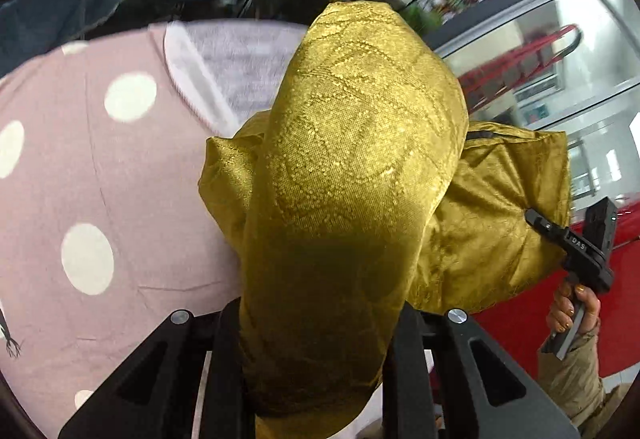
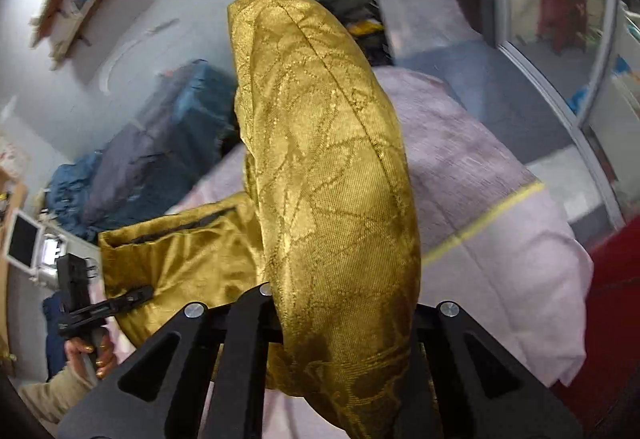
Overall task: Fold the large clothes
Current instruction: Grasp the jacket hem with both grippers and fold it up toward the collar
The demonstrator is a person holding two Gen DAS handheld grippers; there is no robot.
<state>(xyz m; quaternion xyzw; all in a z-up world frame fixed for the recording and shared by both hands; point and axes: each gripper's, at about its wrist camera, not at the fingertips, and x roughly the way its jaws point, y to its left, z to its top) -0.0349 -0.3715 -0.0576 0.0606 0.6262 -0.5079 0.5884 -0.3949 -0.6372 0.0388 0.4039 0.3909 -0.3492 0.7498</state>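
A large golden-yellow garment of shiny brocade fabric [image 1: 352, 167] is hanging in the air between the two grippers, above a bed spread with a mauve sheet dotted with big white circles [image 1: 80, 175]. The left black two-finger gripper [image 1: 316, 367] is clamping one bunch of the cloth between its fingers [image 1: 226, 367], and that bunch is billowing up and away from the jaws in a long, rounded ridge, its long axis running straight ahead along the fingers. The right black two-finger gripper [image 2: 344, 359] is gripping another bunch the same way, a raised seam running lengthwise up the swollen fold. Between the two holds the rest of the garment is sagging in a loose sling, with a dark zip or pocket slit [image 2: 180, 225] lying across it.

In the left wrist view the right gripper is showing at the far right, biting the cloth's edge, the hand [image 1: 572, 303] wrapped round its handle. A pale towel-like cloth [image 1: 240, 67] is lying toward the bed's far edge. The sheet beneath the garment is lying flat, and past the bed's right edge a red surface [image 1: 540, 303] is showing. A heap of blue-grey bedding [image 2: 160, 147] is sitting beyond the bed's left side.
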